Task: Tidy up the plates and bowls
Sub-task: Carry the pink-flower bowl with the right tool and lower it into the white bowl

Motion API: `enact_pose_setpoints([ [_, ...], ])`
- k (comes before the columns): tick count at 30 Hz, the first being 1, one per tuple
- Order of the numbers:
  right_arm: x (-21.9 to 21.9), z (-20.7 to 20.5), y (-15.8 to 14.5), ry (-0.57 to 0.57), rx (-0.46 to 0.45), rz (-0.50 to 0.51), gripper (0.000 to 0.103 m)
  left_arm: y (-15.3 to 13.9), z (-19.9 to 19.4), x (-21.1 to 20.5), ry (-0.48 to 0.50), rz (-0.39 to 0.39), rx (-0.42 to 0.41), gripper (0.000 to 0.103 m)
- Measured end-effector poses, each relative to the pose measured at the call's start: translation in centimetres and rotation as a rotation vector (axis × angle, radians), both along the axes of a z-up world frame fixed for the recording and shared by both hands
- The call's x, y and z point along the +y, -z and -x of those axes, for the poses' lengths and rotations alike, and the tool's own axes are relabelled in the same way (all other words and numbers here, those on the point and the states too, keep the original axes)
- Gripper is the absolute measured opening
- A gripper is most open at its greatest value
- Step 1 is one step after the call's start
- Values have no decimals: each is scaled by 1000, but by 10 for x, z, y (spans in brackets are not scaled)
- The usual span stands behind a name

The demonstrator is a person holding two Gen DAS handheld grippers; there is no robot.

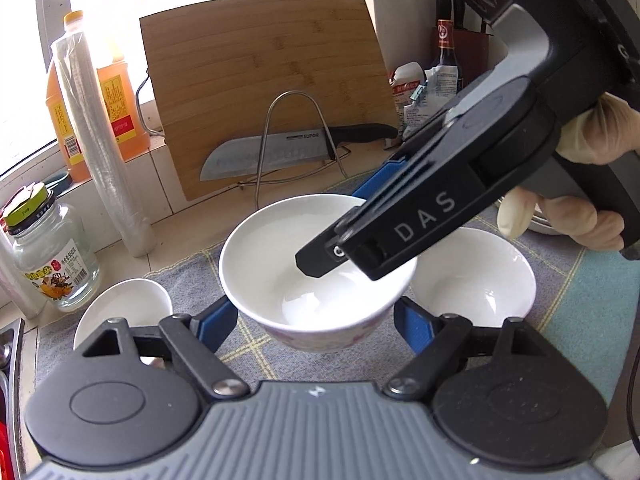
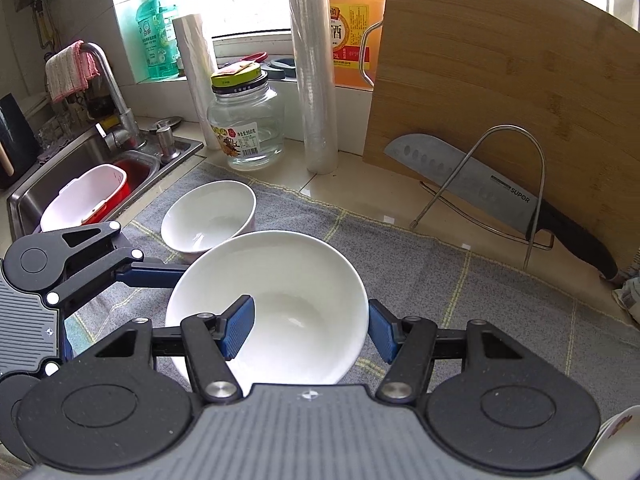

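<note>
The right gripper (image 2: 308,328) is clenched on the wall of the bowl (image 2: 280,304): one blue pad sits inside the bowl and the other presses on the outside, near the rim. The left gripper (image 1: 316,316) has its two pads on the outside of the same bowl, left and right, and they seem to touch the wall, so I judge that it grips the bowl too, although the contact is partly hidden under the rim. The bowl appears lifted a little above the grey cloth (image 2: 460,280) on the worktop. Two other white bowls stand on the cloth, the left bowl (image 1: 124,308) and the right bowl (image 1: 476,276), each just beside the held one. Farther back are a jar (image 2: 248,124), a roll of film (image 2: 316,80), a cutting board (image 2: 500,100) and a knife (image 2: 480,188) in a wire stand; the sink (image 2: 80,172) is at the left. The main risk, as I see it, is that the smooth glazed wall slips from the pads, because the right grip holds only a narrow part near the rim. If the two hands pull in different directions, the bowl can tilt or twist out. A drop here would strike a neighbour bowl and chip it.
</note>
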State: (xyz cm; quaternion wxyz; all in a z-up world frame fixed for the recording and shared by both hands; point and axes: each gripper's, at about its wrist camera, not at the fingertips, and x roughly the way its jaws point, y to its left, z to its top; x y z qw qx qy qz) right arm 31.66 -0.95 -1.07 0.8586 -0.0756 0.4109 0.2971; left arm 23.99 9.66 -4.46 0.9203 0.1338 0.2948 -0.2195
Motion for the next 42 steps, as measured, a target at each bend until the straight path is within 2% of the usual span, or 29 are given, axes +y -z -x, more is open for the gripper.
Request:
enact_pose_setpoints([
  [8, -34, 32, -10, 76, -31, 24, 66, -6, 19, -27, 73, 24, -10, 85],
  [20, -82, 58, 2, 193, -18, 44, 66, 4, 29, -67, 174, 41, 13, 85],
  [28, -96, 57, 14, 226, 1, 31, 67, 13, 24, -80, 186, 32, 31, 85],
  [42, -95, 51, 28, 211, 21, 36, 67, 23, 18, -84, 171, 20, 60, 85],
])
